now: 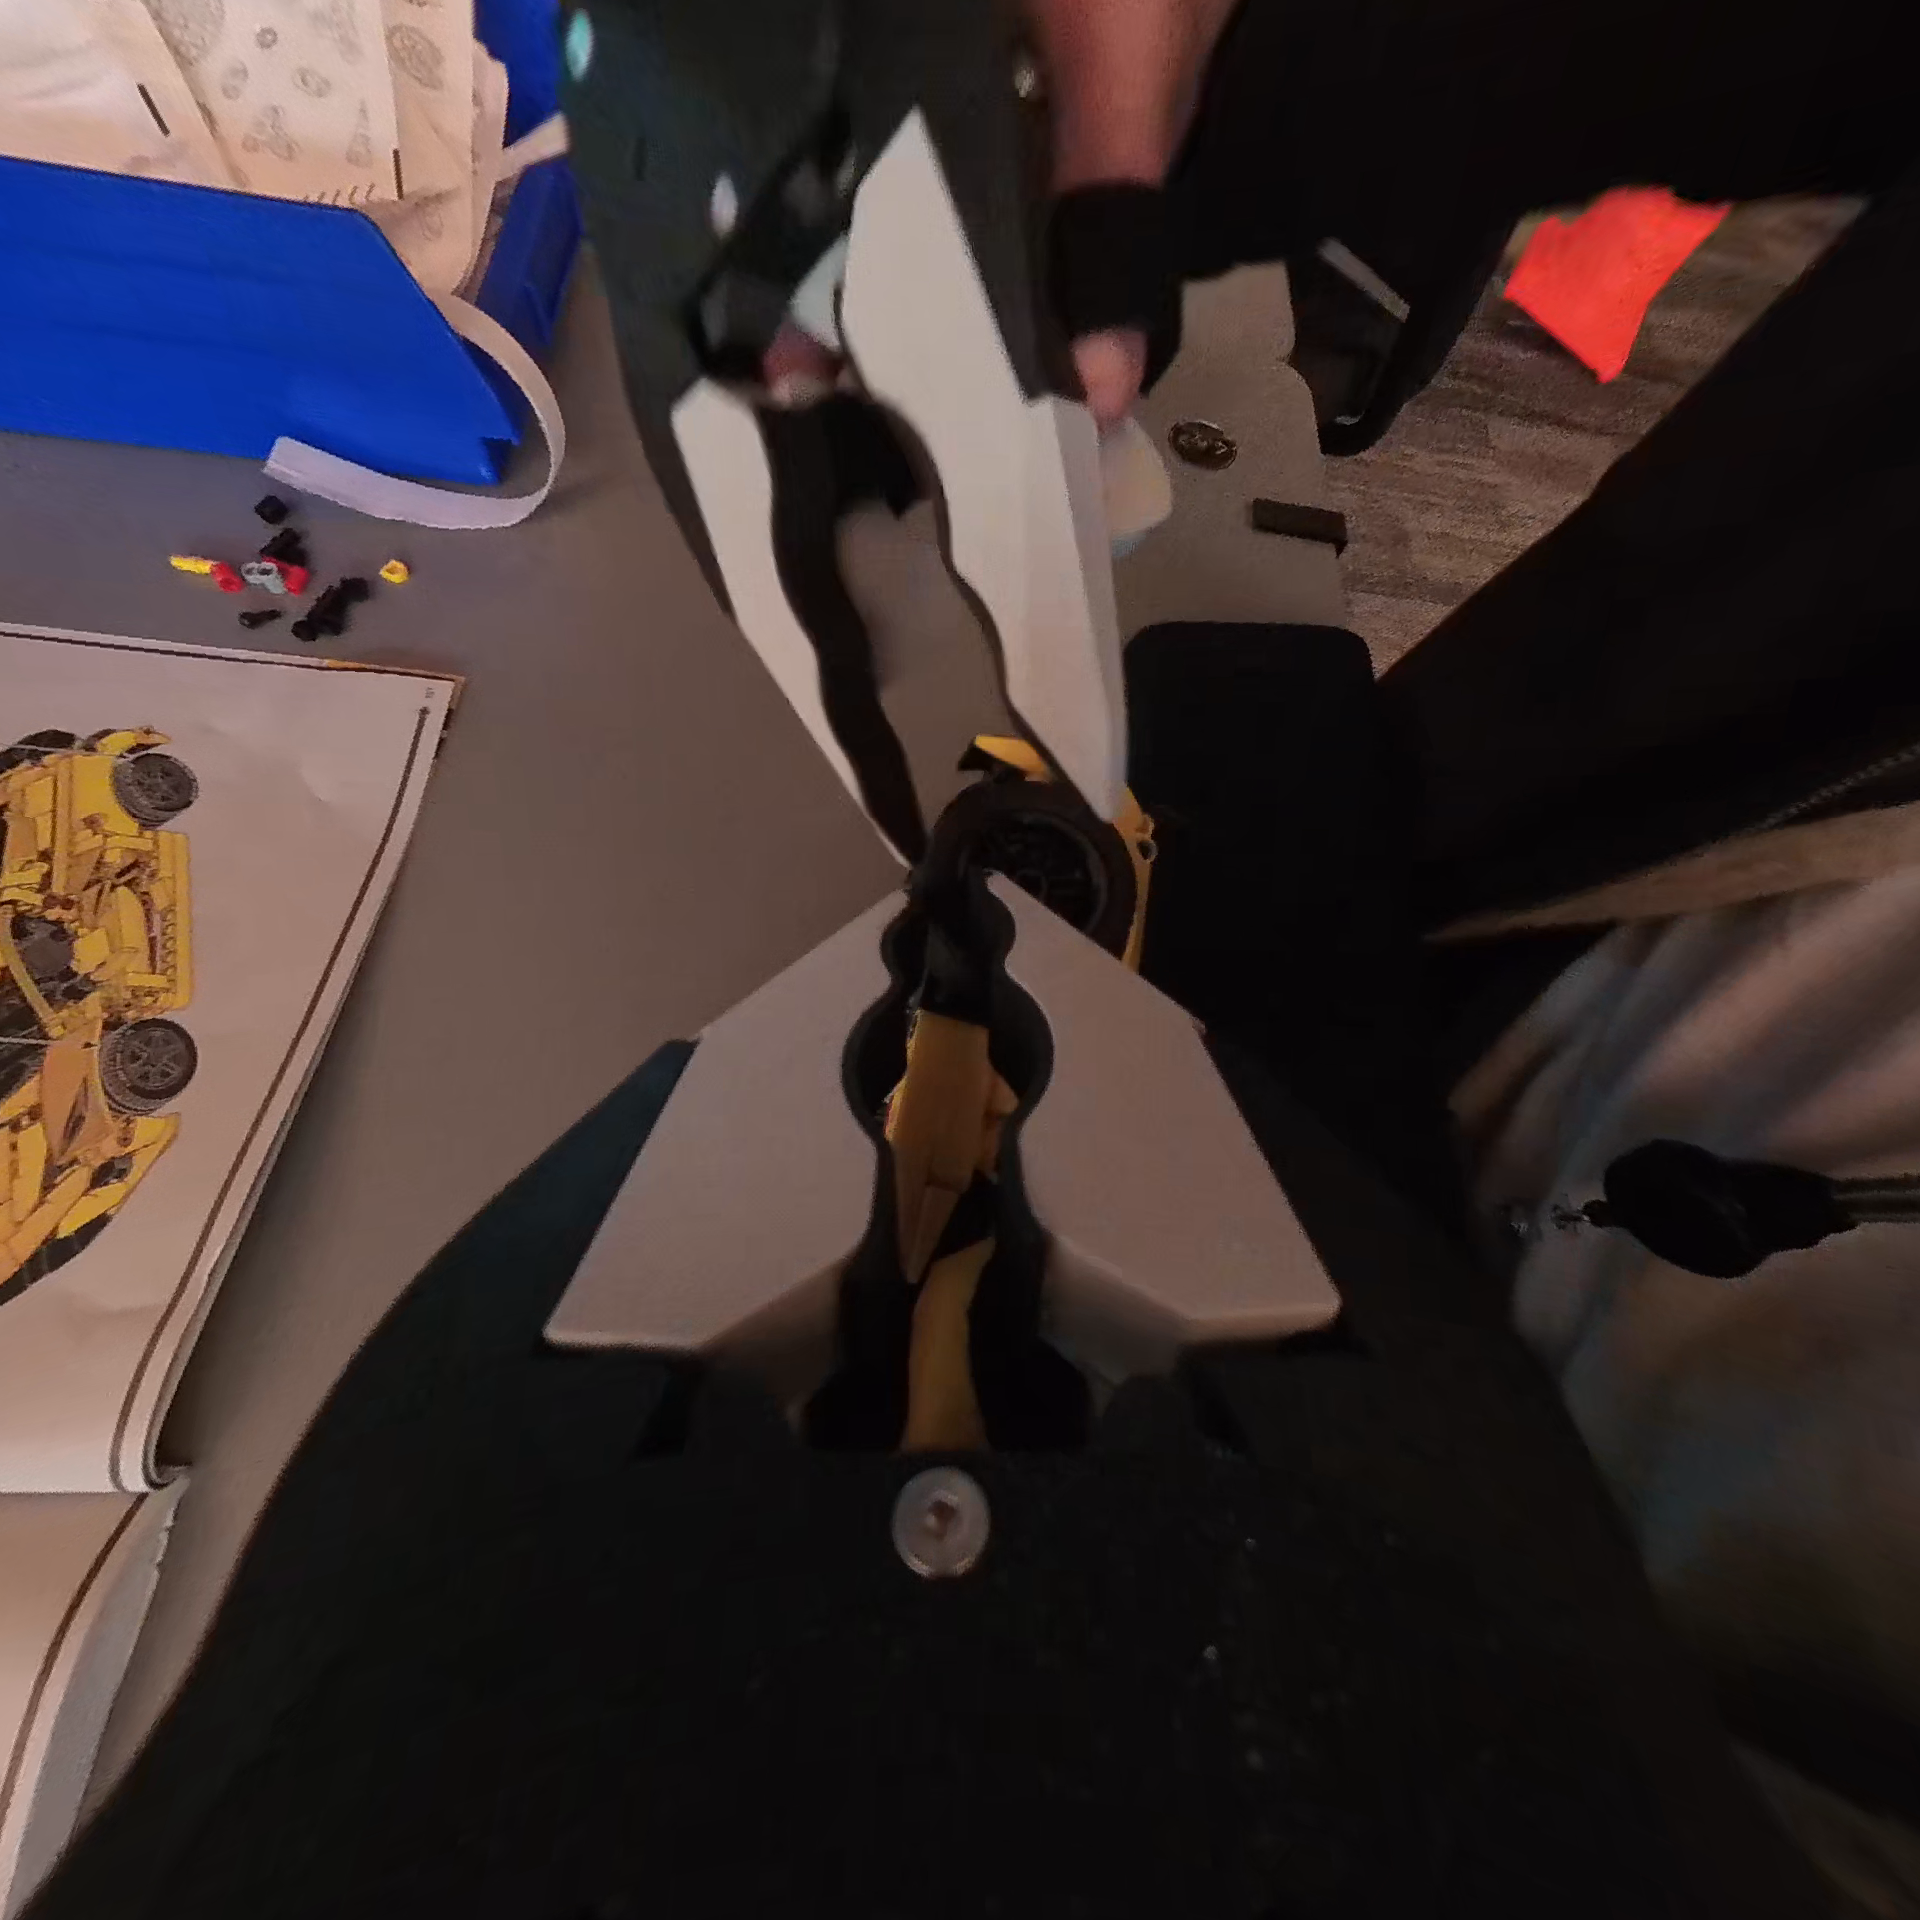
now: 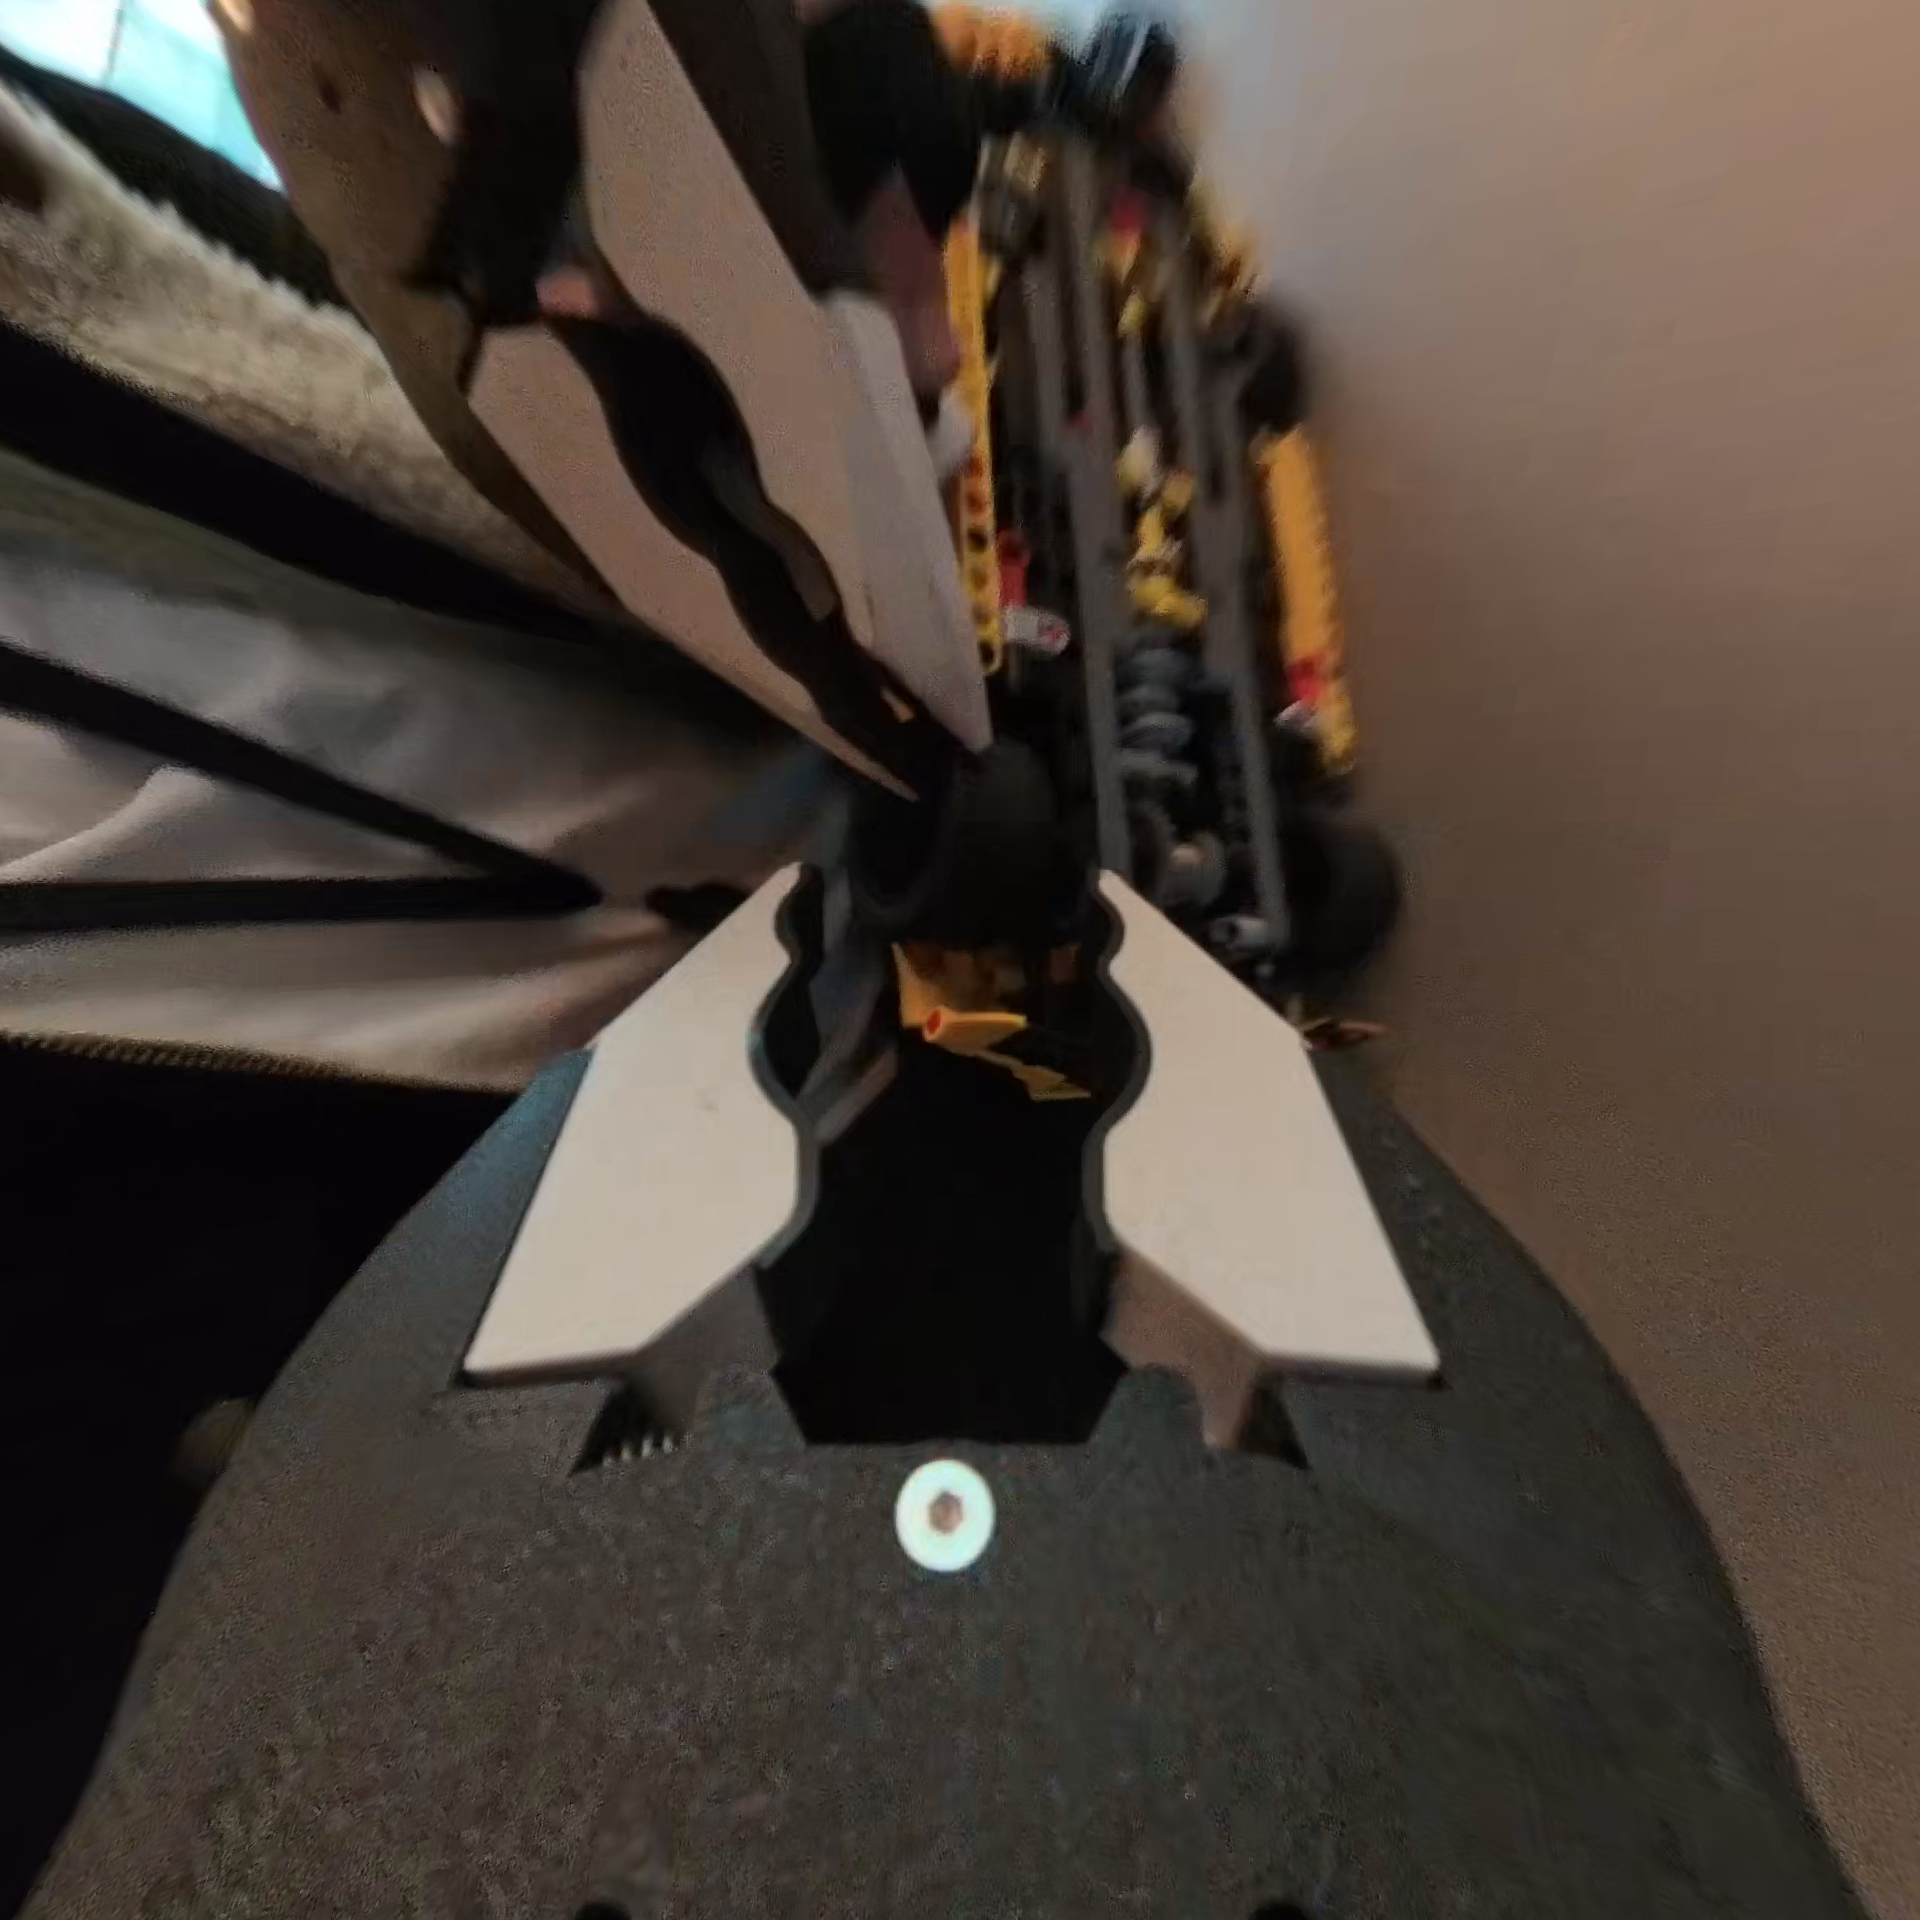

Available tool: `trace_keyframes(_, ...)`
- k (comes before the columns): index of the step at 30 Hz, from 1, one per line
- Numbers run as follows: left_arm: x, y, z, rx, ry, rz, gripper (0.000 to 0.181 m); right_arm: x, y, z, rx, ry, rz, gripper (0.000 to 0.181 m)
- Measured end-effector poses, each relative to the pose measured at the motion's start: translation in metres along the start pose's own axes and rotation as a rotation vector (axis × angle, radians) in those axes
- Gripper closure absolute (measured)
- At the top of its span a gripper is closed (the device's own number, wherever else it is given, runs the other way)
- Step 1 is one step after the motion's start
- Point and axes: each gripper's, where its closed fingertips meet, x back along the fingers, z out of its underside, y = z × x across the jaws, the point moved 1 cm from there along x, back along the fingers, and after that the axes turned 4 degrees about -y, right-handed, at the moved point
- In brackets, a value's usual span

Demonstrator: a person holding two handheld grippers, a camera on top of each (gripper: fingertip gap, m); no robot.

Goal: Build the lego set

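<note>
The yellow and black lego car (image 2: 1195, 623) is held up off the table, its underside facing the right wrist view. In the left wrist view only its end shows, with a black wheel (image 1: 1049, 862). My left gripper (image 1: 940, 883) is shut on a yellow and black body part (image 1: 935, 1143) beside that wheel. It enters the right wrist view (image 2: 945, 769) from the upper left, tips at the wheel (image 2: 987, 821). My right gripper (image 2: 951, 878) straddles the car's end and grips it. It comes down from above in the left wrist view (image 1: 1013, 836).
An open instruction booklet (image 1: 208, 935) lies on the grey table (image 1: 582, 727) at the left. Small loose pieces (image 1: 281, 582) lie behind it. A blue bin (image 1: 229, 322) with paper bags stands at the back left. A gloved hand (image 1: 1112, 270) holds the right gripper. Both grippers' tips are close together, under 4 cm apart.
</note>
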Motion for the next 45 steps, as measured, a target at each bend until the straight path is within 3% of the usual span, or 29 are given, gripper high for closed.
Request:
trace_keyframes(3, 0.000, -0.003, 0.000, 0.013, 0.001, 0.018, 0.173, -0.008, 0.000, -0.001, -0.098, 0.138, -0.103, 0.130)
trace_keyframes(5, 0.001, -0.003, 0.000, -0.003, -0.002, 0.004, 0.173, -0.008, -0.008, -0.002, -0.140, 0.199, -0.118, 0.143)
trace_keyframes(8, 0.000, -0.002, 0.001, -0.016, 0.002, -0.008, 0.173, -0.012, -0.012, -0.002, -0.210, 0.238, -0.187, 0.138)
trace_keyframes(15, 0.000, -0.004, 0.000, -0.042, -0.003, -0.001, 0.173, -0.004, -0.006, -0.002, -0.140, 0.327, -0.235, 0.144)
trace_keyframes(19, 0.002, -0.006, 0.000, -0.061, -0.014, -0.006, 0.173, -0.002, -0.006, -0.010, -0.016, 0.260, -0.214, 0.141)
trace_keyframes(26, 0.002, -0.010, 0.002, -0.057, -0.010, -0.005, 0.173, -0.016, -0.006, 0.000, 0.003, 0.305, -0.301, 0.136)
trace_keyframes(34, 0.002, -0.011, 0.002, -0.046, -0.010, 0.000, 0.173, -0.018, -0.003, -0.001, 0.018, 0.309, -0.398, 0.106)
trace_keyframes(37, 0.002, -0.011, 0.001, -0.041, -0.009, 0.002, 0.173, -0.021, -0.003, 0.000, 0.047, 0.338, -0.390, 0.110)
trace_keyframes(40, 0.002, -0.011, 0.002, -0.027, -0.009, 0.013, 0.173, -0.025, -0.004, 0.003, 0.063, 0.382, -0.381, 0.126)
trace_keyframes(45, 0.002, -0.010, 0.003, -0.028, 0.001, 0.000, 0.173, -0.025, -0.005, 0.003, 0.044, 0.379, -0.434, 0.129)
